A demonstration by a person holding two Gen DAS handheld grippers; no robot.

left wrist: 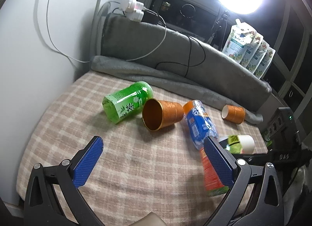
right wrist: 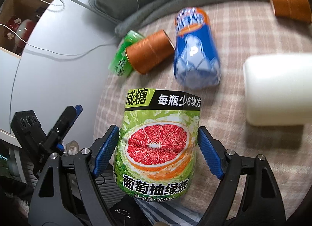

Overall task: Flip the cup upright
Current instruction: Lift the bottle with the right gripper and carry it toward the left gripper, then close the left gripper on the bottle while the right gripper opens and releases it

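Both right fingers (right wrist: 209, 153) clamp the grapefruit-label cup (right wrist: 158, 144); left fingers (left wrist: 88, 159) gape, holding nothing.

Lying on the blanket (left wrist: 120, 159): cup (left wrist: 161, 113) on its side, touching tea bottle (left wrist: 126, 102) at left and soda bottle (left wrist: 201, 122) at right. Farther right, well apart, second cup (left wrist: 234, 113); behind all, folded throw (left wrist: 175, 73).

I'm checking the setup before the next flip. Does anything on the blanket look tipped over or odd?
Yes: nearly everything lies on its side. The green cup, the big orange cup against it, the blue cup and the small orange cup are all toppled. The right gripper holds a grapefruit-label cup.
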